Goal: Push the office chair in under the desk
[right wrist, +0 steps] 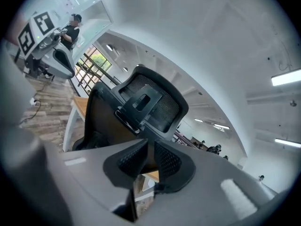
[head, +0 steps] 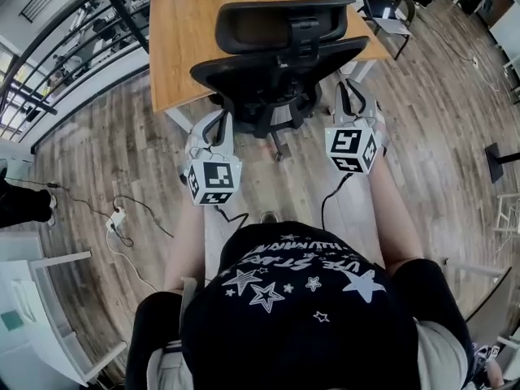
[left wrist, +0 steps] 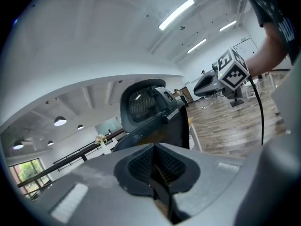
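A wooden desk [head: 175,47] fills the upper centre, with the black office chair [head: 276,63] at its near edge. Below, the left hand-held gripper [head: 216,124] is closed on nothing, while the right hand-held gripper [head: 354,96] shows an empty, narrow gap. A power strip [head: 116,218] lies on the floor at left.

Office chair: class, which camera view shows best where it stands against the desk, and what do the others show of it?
The head view: it takes in the office chair from above, headrest to wheeled base, against the desk. Both gripper views look up from low behind it and catch only its headrest and back.
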Motion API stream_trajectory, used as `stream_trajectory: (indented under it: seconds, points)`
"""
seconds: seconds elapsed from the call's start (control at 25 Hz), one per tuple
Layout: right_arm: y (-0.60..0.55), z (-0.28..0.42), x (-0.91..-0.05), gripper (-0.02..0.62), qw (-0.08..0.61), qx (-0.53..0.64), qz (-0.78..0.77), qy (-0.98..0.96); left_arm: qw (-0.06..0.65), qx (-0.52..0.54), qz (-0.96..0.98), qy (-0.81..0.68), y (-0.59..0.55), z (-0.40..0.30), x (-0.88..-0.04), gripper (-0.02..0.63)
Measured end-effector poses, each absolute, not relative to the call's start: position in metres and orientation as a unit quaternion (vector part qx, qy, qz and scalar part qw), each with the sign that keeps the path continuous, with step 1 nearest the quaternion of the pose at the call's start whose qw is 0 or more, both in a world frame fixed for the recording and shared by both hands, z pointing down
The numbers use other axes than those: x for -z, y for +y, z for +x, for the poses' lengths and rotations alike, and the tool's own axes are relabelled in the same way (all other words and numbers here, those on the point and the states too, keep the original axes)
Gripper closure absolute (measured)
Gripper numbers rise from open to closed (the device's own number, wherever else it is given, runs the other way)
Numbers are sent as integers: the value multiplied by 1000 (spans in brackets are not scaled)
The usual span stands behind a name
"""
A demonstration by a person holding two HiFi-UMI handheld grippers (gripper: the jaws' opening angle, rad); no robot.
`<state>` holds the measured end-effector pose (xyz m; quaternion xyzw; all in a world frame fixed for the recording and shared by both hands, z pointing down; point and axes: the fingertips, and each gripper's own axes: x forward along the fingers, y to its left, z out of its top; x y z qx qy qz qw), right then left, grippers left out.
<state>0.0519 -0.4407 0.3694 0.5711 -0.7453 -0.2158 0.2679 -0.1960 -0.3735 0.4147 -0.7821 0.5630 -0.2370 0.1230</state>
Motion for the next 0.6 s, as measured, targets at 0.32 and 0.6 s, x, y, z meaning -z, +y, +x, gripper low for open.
stream_trajectory:
  seconds: [0.32, 0.6]
  points:
    - [-403, 58, -379, 592, 250, 200, 552, -770, 100, 230, -783, 569, -340, -169, -415, 603]
    - [-362, 70, -386, 593, 221, 181, 552, -783, 74, 232, -789, 564, -304, -148, -434, 603]
